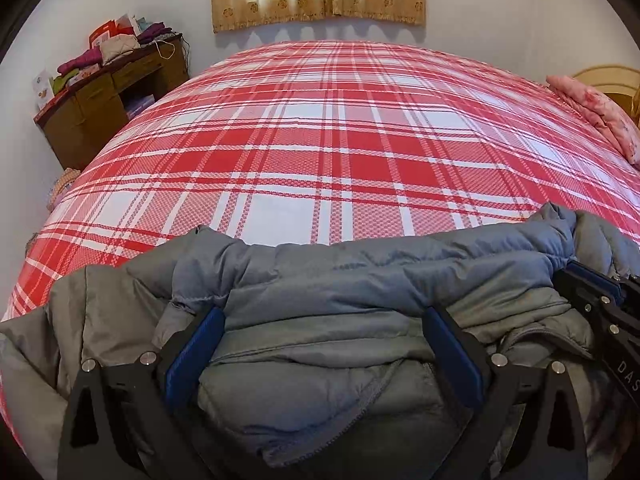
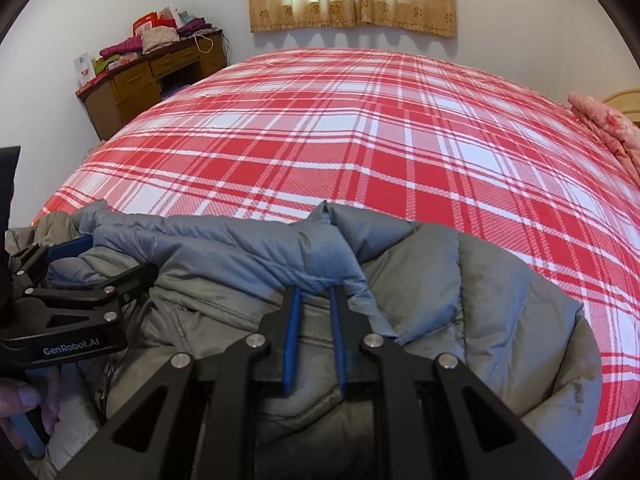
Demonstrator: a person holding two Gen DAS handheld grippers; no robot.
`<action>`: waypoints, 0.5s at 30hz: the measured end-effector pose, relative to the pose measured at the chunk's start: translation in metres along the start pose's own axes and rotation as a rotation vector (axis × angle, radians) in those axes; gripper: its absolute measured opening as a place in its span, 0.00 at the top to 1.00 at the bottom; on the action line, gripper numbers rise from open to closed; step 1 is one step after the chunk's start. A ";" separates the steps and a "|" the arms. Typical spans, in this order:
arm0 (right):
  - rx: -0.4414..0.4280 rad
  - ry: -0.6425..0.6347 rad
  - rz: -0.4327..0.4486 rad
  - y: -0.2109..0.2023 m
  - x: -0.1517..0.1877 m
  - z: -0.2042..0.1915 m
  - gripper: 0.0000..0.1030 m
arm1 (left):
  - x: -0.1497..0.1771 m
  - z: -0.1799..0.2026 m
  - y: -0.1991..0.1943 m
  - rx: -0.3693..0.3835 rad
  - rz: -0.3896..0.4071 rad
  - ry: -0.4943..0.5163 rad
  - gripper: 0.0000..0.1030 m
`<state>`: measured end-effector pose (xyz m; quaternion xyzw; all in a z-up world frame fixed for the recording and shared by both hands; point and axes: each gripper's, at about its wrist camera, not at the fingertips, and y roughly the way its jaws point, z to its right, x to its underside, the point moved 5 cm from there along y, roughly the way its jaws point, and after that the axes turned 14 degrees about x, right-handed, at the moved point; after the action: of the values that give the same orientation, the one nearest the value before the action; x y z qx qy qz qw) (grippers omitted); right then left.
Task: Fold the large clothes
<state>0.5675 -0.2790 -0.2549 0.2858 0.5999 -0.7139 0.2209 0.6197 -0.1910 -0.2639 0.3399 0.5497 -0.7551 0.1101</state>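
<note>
A grey padded jacket (image 1: pixel 320 320) is bunched at the near edge of a bed covered by a red plaid sheet (image 1: pixel 340 140). The left gripper (image 1: pixel 324 320) is held wide open over the jacket, with nothing clamped between its blue pads. The right gripper (image 2: pixel 314 292) is nearly closed, a fold of the jacket's blue-grey lining pinched at its tips.

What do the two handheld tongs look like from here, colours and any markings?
Both are matte black angular metal linkages with round silver pivot bolts and triangular cut-outs. Each finger carries a flat blue ribbed pad. The left tongs show white "GenRobot.AI" lettering on the body; the right tongs show part of white lettering, "DAS", on the side. No cables visible.
</note>
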 end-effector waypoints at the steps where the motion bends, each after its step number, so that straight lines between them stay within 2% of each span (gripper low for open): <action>1: -0.001 0.001 -0.001 0.000 0.000 0.000 0.84 | 0.000 0.000 0.000 -0.001 -0.001 0.001 0.03; 15: 0.061 -0.055 0.000 0.002 0.000 -0.007 0.84 | 0.001 0.002 0.001 -0.021 -0.003 0.016 0.03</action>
<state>0.5699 -0.2722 -0.2576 0.2729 0.5715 -0.7395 0.2284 0.6190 -0.1933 -0.2650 0.3440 0.5589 -0.7468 0.1078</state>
